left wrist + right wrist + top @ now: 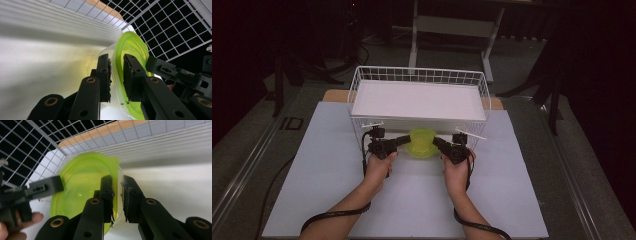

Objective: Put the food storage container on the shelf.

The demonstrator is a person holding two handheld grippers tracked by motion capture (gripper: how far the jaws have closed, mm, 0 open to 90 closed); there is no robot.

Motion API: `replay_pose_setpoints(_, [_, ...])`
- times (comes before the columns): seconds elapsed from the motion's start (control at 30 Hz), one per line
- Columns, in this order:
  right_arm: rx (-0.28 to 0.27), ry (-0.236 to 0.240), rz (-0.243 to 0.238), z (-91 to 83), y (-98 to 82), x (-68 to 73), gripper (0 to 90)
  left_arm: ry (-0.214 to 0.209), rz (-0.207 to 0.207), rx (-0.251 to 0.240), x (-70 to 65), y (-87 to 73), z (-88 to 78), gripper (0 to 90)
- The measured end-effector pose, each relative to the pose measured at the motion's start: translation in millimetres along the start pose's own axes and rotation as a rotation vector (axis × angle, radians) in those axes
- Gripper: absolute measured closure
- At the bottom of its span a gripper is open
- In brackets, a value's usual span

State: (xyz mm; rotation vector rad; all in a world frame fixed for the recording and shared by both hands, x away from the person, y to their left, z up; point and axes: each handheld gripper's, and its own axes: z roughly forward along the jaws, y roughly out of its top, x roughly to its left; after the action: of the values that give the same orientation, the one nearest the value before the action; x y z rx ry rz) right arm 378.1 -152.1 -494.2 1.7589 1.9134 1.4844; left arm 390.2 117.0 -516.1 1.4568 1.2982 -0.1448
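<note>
A small clear plastic container with a lime-green lid (422, 142) is held just above the bench (327, 165), directly in front of the white wire basket (357, 90) that carries a white tray (417, 100). It is judged light and thin-walled, stiff at the lid's rim but liable to flex and slip if pinched on the smooth wall; the rim is therefore the better place to be taken.

The left gripper (117, 72) is nearly closed, its fingers (103, 72) set on either side of the lid's edge and pressing on it. The right gripper (118, 192) is likewise almost shut, the opposite rim and clear wall being pinched between its fingers (107, 192). The container is thus carried between both grippers, one at each side.
</note>
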Motion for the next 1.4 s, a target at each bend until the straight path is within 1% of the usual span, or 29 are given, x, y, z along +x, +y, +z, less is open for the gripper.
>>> replay_pose_setpoints(0.07, [0.001,-0.007,0.008,1.7,1.1,0.8,79.0,0.005,0.001,0.003,0.3,1.1,0.2,76.0])
replay_pose_setpoints(0.1, [0.003,-0.01,0.014,2.2,1.5,1.1,78.7,0.01,-0.003,-0.003,0.0,1.7,0.9,76.0])
replay_pose_setpoints(0.17, [0.006,-0.012,0.01,4.4,2.6,0.8,76.1,0.017,-0.004,-0.007,0.8,2.4,1.1,75.8])
replay_pose_setpoints(0.23, [0.007,-0.023,0.013,5.7,3.2,0.4,72.8,0.033,-0.012,-0.006,2.3,2.4,2.2,70.1])
replay_pose_setpoints(0.27, [0.003,-0.024,0.01,6.5,4.0,-0.5,70.7,0.031,-0.014,-0.005,3.4,2.2,2.4,68.3])
replay_pose_setpoints(0.3, [0.003,-0.019,0.022,6.3,5.0,-1.1,68.5,0.033,-0.017,0.002,4.1,2.4,2.7,65.8])
replay_pose_setpoints(0.37, [-0.004,-0.01,0.027,5.4,6.9,-2.1,64.1,0.035,-0.015,0.003,5.5,2.4,1.9,61.3])
replay_pose_setpoints(0.43, [-0.008,-0.018,-0.004,3.9,8.1,-0.9,59.6,0.03,-0.019,-0.003,6.1,1.7,0.1,58.1])
replay_pose_setpoints(0.47, [-0.011,-0.011,-0.026,3.1,8.3,0.2,56.5,0.039,-0.012,-0.008,5.9,1.3,-1.8,56.3])
replay_pose_setpoints(0.5, [-0.02,-0.016,-0.051,1.6,8.0,1.7,55.0,0.035,-0.011,-0.014,6.4,0.9,-3.1,55.2])
replay_pose_setpoints(0.53, [-0.027,-0.022,-0.074,-0.3,7.6,3.1,54.4,0.03,-0.022,-0.02,6.9,0.2,-4.5,53.0])
replay_pose_setpoints(0.57, [-0.034,-0.025,-0.095,-2.3,7.0,4.2,52.7,0.031,-0.018,-0.015,7.5,-0.6,-6.5,52.2])
replay_pose_setpoints(0.63, [-0.039,-0.028,-0.117,-6.4,4.8,5.1,52.5,0.033,-0.014,-0.037,7.1,-3.4,-10.0,47.1])
replay_pose_setpoints(0.7, [-0.038,-0.026,-0.129,-11.4,2.4,5.7,53.9,0.041,-0.008,-0.041,6.9,-5.8,-15.2,47.0])
replay_pose_setpoints(0.73, [-0.039,-0.03,-0.136,-14.7,1.1,6.1,54.3,0.048,-0.012,-0.045,6.9,-7.2,-18.4,47.0])
replay_pose_setpoints(0.77, [-0.042,-0.026,-0.141,-18.1,0.0,6.5,56.2,0.053,-0.008,-0.049,6.6,-8.8,-21.5,47.0])
replay_pose_setpoints(0.83, [-0.052,-0.032,-0.16,-25.8,-2.5,7.7,60.1,0.065,0.027,-0.046,5.0,-13.1,-27.0,46.9])
replay_pose_setpoints(0.87, [-0.05,-0.028,-0.162,-29.3,-4.3,8.4,65.6,0.067,0.047,-0.042,4.3,-15.7,-29.0,45.5])
replay_pose_setpoints(0.9, [-0.044,-0.031,-0.172,-31.6,-6.6,9.3,67.4,0.061,0.063,-0.036,3.4,-18.6,-30.6,43.2])
replay_pose_setpoints(0.97, [-0.007,-0.038,-0.197,-34.0,-12.3,11.4,80.9,0.076,0.114,-0.013,-1.0,-24.0,-33.6,39.4])
replay_pose_setpoints(1.0, [0.02,-0.041,-0.214,-33.9,-15.6,12.2,85.1,0.07,0.138,-0.011,-2.7,-26.6,-35.7,36.0])
replay_pose_setpoints(1.03, [0.043,-0.041,-0.221,-33.5,-19.4,12.4,89.9,0.067,0.17,-0.004,-4.9,-29.0,-38.2,35.3])
replay_pose_setpoints(1.13, [0.096,-0.034,-0.248,-29.7,-32.0,13.1,90.0,0.092,0.254,-0.008,-13.5,-34.8,-45.5,34.0])
replay_pose_setpoints(1.2, [0.117,-0.025,-0.259,-26.3,-38.3,14.4,90.0,0.082,0.262,-0.023,-17.2,-38.3,-51.6,30.4])
replay_pose_setpoints(1.23, [0.121,-0.016,-0.258,-24.4,-40.4,15.2,90.0,0.072,0.255,-0.037,-18.6,-40.4,-54.5,29.9])
replay_pose_setpoints(1.27, [0.127,-0.013,-0.254,-22.5,-41.9,16.0,90.0,0.076,0.262,-0.04,-20.4,-42.0,-57.0,29.5])
replay_pose_setpoints(1.33, [0.142,-0.007,-0.254,-17.4,-43.7,18.3,90.0,0.127,0.323,-0.056,-25.8,-47.1,-61.0,28.3])
replay_pose_setpoints(1.4, [0.146,-0.002,-0.252,-12.8,-44.9,20.6,90.0,0.152,0.396,-0.067,-29.5,-53.5,-65.1,27.5])
